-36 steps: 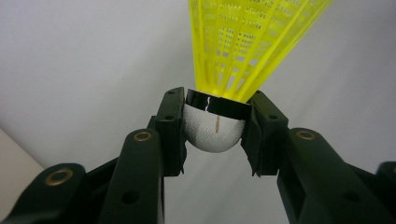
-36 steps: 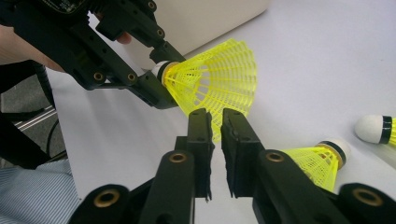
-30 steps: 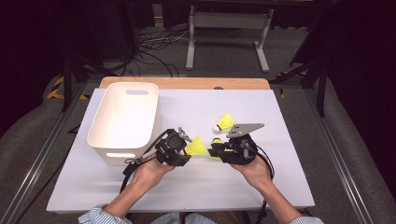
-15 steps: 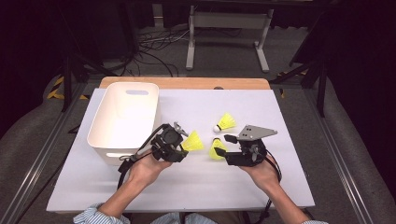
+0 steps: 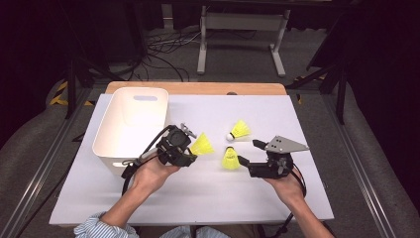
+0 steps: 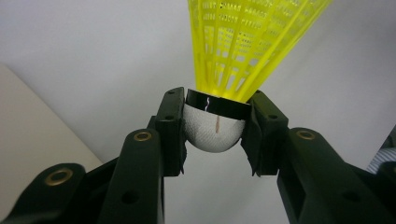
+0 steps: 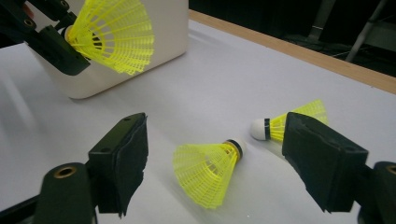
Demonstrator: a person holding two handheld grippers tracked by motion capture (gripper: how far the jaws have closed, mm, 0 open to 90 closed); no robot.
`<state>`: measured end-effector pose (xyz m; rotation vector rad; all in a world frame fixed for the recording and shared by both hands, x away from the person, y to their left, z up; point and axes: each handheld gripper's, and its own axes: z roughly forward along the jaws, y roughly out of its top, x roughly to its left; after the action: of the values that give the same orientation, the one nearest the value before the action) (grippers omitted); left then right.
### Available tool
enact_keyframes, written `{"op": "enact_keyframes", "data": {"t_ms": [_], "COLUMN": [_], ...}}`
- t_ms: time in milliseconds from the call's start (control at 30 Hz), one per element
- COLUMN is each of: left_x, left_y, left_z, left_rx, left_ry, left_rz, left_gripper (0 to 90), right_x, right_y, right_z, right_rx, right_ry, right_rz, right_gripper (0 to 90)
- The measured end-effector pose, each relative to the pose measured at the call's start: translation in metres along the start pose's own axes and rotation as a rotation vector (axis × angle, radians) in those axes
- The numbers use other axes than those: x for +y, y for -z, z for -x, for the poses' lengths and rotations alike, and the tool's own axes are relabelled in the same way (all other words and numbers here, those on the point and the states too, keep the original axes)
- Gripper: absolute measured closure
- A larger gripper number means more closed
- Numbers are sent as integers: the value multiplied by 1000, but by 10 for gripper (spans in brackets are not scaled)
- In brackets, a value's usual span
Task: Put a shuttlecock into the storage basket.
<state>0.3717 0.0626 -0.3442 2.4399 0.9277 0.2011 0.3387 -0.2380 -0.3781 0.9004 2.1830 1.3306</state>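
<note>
My left gripper [image 5: 192, 148] is shut on the white cork of a yellow shuttlecock [image 5: 203, 144], held just above the table beside the white tub [image 5: 130, 130]. In the left gripper view the cork [image 6: 214, 132] sits clamped between both jaws of the left gripper [image 6: 214, 135], the skirt [image 6: 247, 42] pointing away. My right gripper [image 5: 249, 153] stands open. A second shuttlecock [image 5: 230, 158] lies on its side just ahead of the right gripper [image 7: 217, 135], seen as a shuttlecock [image 7: 210, 170] between the spread jaws. A third shuttlecock [image 5: 240, 131] lies farther off.
The white sheet [image 5: 198, 193] covers the table, with a wooden edge [image 5: 198, 88] at the back. The tub [image 7: 159, 28] stands at the left. Metal stand legs [image 5: 237, 44] and cables lie on the floor beyond.
The left gripper has carried its shuttlecock slightly up and left, toward the tub. The right hand has drawn back to the right, away from the left one.
</note>
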Motion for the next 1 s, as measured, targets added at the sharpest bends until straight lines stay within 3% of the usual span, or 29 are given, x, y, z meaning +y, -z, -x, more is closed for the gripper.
{"op": "enact_keyframes", "data": {"t_ms": [400, 1000], "left_x": [6, 13], "left_y": [10, 20], "left_z": [-12, -25], "left_rx": [-12, -23], "left_ry": [34, 80], "left_rz": [-2, 21], "left_gripper": [633, 632], "right_x": [-20, -57], "right_y": [15, 26], "right_z": [5, 9], "right_rx": [-50, -95], "right_ry": [-5, -56], "right_rz": [45, 73], "right_gripper": [177, 170]}}
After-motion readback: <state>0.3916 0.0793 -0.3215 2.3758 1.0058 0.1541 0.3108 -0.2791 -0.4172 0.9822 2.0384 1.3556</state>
